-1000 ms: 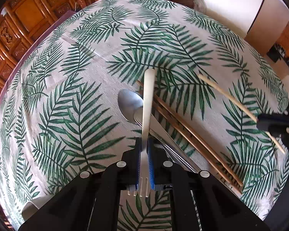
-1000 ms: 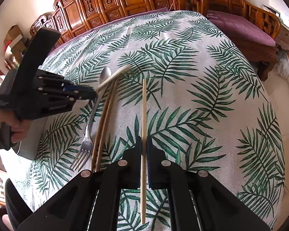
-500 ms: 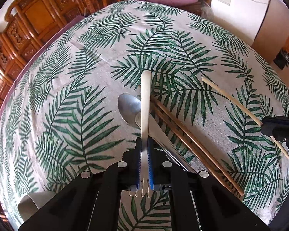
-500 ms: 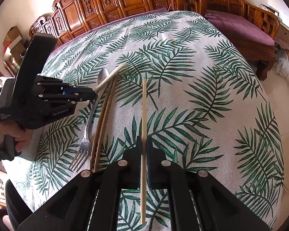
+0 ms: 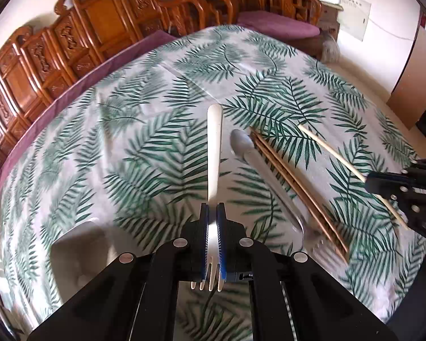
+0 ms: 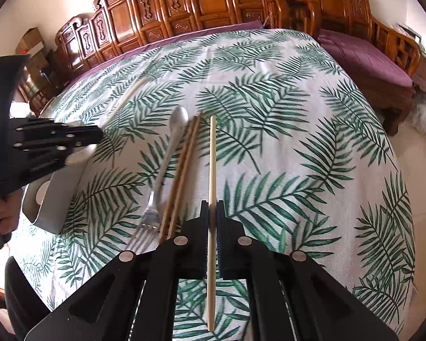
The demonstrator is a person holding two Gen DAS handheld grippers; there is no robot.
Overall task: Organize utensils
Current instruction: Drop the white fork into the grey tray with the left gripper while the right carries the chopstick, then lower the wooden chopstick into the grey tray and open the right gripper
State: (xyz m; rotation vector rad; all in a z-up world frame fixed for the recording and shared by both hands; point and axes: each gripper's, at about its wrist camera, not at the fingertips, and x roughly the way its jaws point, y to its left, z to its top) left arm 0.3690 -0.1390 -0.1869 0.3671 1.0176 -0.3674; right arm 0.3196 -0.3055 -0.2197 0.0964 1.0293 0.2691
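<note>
Above the palm-print tablecloth (image 5: 144, 147): cream fork (image 5: 214, 159), pinched in the left gripper (image 5: 213, 237), tines toward the camera. Pale chopstick (image 6: 212, 170), clamped in the right gripper (image 6: 212, 236). On the cloth between them: metal fork (image 6: 167, 153), touching a brown chopstick pair (image 6: 181, 170).

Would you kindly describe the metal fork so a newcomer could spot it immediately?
On the palm-leaf tablecloth, a row of utensils lies left of the right gripper. The metal fork is leftmost, beside the brown chopsticks; it alone is shiny steel with tines.
</note>
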